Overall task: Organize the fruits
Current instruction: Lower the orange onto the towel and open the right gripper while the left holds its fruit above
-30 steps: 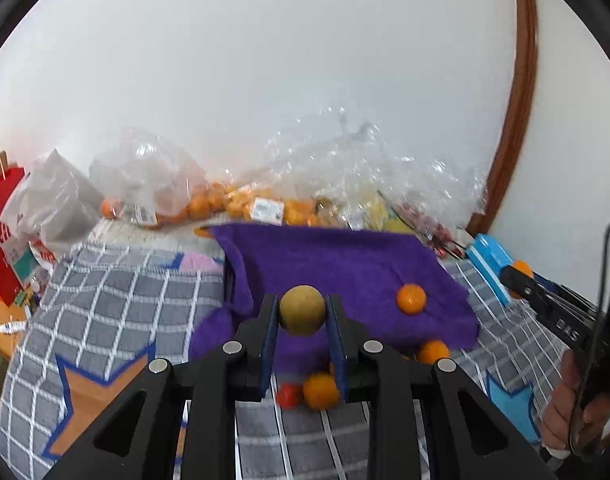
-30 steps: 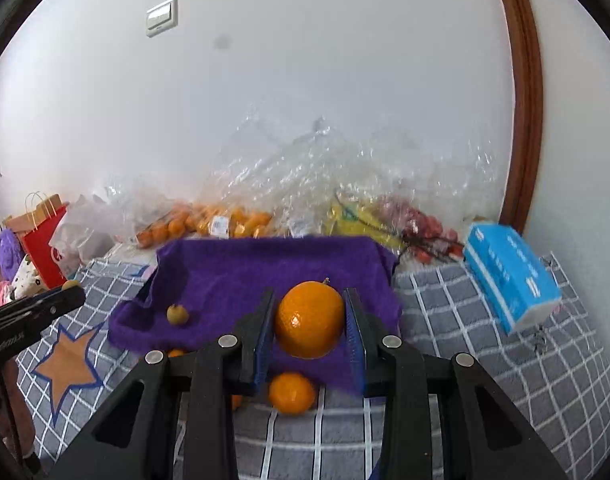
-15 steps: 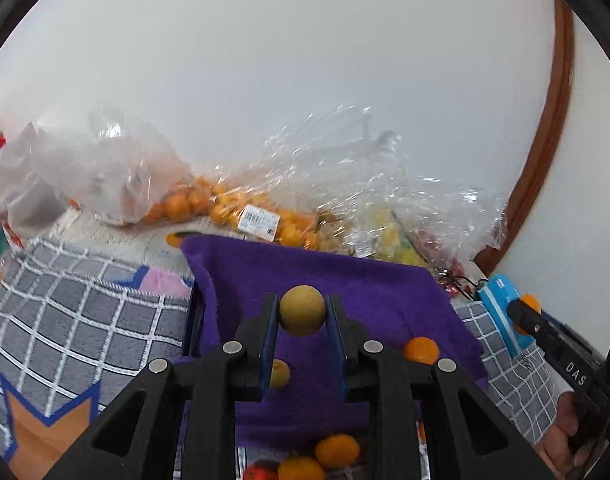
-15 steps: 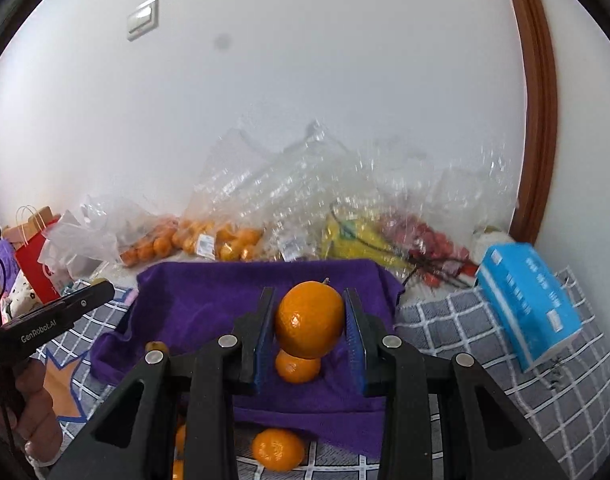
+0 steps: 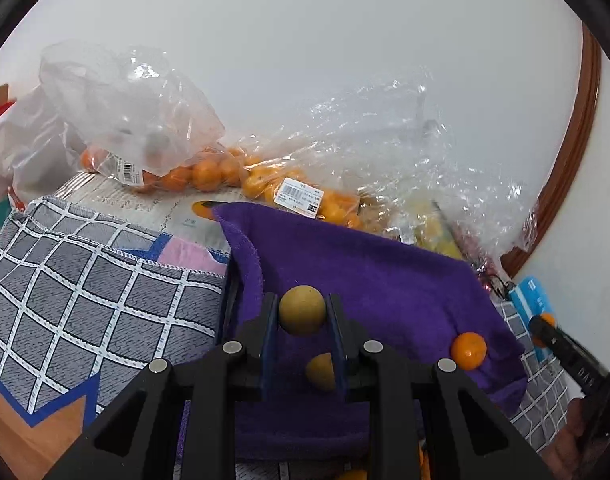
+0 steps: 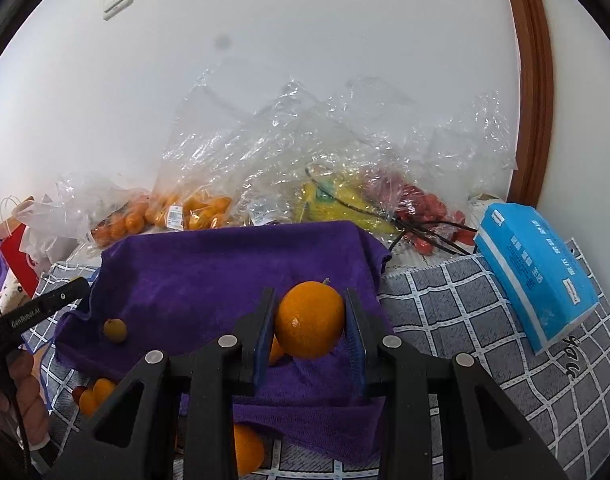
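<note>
My left gripper (image 5: 303, 312) is shut on a small yellow-brown round fruit (image 5: 302, 309), held over the left part of a purple towel (image 5: 377, 276). A second yellow-brown fruit (image 5: 320, 371) and a small orange (image 5: 468, 351) lie on that towel. My right gripper (image 6: 309, 326) is shut on a large orange (image 6: 309, 325) above the purple towel (image 6: 209, 272). Another orange (image 6: 276, 350) sits just behind the left pad, partly hidden. The yellow-brown fruit (image 6: 115, 330) rests near the towel's left edge.
Clear plastic bags of small oranges (image 5: 209, 172), yellow fruit (image 6: 337, 204) and red fruit (image 6: 421, 208) line the wall. A blue tissue pack (image 6: 537, 276) lies on the grey checked cloth (image 6: 465, 316) at right. Loose oranges (image 6: 95, 394) sit off the towel's front edge. A red paper bag (image 6: 19, 256) stands far left.
Both grippers have moved forward and down over the purple towel, each still holding its fruit. The towel and the bags behind it now look larger and closer.
</note>
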Motion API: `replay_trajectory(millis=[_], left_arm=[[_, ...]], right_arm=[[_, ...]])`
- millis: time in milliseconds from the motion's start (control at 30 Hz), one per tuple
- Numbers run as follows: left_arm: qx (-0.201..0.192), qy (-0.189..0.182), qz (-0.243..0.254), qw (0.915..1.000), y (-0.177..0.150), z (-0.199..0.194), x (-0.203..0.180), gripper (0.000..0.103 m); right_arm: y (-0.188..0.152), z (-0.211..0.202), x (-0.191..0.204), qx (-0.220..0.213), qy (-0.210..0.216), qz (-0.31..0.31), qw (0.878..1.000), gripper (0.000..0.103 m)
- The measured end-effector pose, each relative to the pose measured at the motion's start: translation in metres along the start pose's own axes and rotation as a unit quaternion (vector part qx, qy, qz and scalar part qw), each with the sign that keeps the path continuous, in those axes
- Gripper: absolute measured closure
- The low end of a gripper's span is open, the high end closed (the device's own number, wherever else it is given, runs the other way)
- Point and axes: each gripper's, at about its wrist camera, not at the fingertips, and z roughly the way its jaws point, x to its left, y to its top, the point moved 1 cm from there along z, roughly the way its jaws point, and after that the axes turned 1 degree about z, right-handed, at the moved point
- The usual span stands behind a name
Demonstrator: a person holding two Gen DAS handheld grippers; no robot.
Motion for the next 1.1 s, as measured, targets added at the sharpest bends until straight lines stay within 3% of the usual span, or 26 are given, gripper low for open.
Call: replay_trajectory(millis=[233, 600, 1100], left_arm=[[0.002, -0.017, -0.013, 0.9998, -0.001, 0.005, 0.006, 0.080], [0.014, -0.010, -0.008, 0.9998, -0.005, 0.015, 0.006, 0.080], [0.031, -0.004, -0.007, 0.9995, -0.007, 0.024, 0.008, 0.080]], right_arm=[[-0.009, 0.020, 0.001, 0.026, -0.001, -0.004, 1.000, 0.070], [-0.021, 0.042, -0.003, 0.076, 0.009, 0.015, 0.997, 0.070], [-0.024, 0.049, -0.004, 0.086, 0.006, 0.014, 0.996, 0.070]])
